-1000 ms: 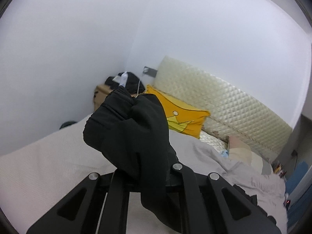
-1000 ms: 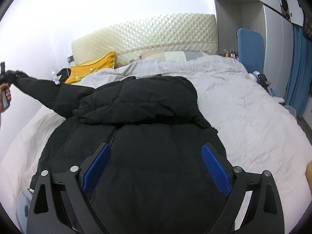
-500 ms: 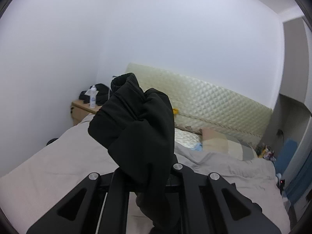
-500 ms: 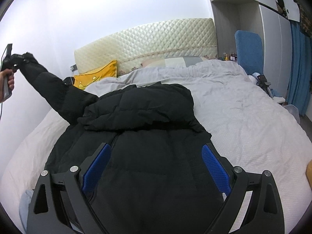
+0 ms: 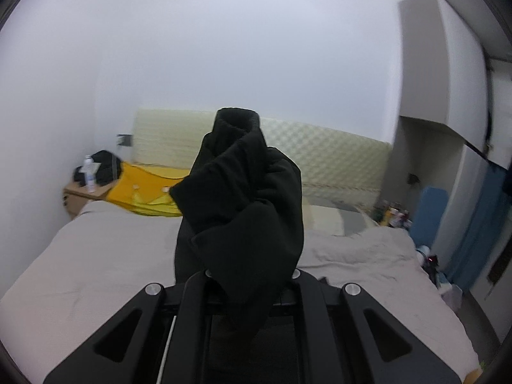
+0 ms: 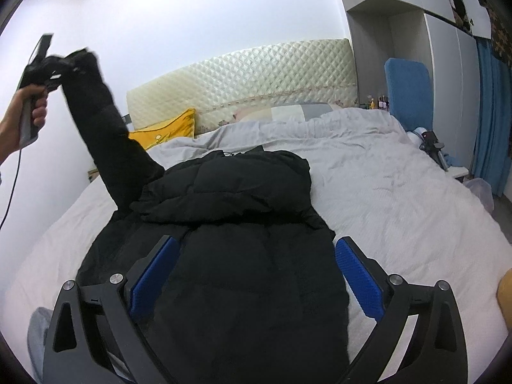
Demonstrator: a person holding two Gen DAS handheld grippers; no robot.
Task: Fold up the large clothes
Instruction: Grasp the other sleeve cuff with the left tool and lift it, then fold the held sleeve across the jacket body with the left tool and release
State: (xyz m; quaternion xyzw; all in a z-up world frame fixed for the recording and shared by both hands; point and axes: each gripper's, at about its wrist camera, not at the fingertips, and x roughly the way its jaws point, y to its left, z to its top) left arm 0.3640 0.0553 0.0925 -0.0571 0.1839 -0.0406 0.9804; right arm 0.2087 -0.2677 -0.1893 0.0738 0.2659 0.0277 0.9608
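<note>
Left wrist view shows my left claw (image 5: 248, 275) pinched tight on the black sleeve (image 5: 240, 211). The sleeve bunches up in front of the claw and its cuff points up. A second ago I held the sleeve low, out to the side. Now it is lifted high, and I see more of the white wall and the cream headboard (image 5: 336, 156) behind it. In the right wrist view, my left hand (image 6: 30, 110) holds the claw up by the wall, and the sleeve slopes down to the black jacket (image 6: 230, 240). The jacket lies flat on the bed (image 6: 416, 211), same as before. My right claw (image 6: 256, 278) has its blue pads (image 6: 360, 283) wide apart above the jacket, holding nothing. A yellow pillow (image 6: 166, 129) sits by the headboard.
</note>
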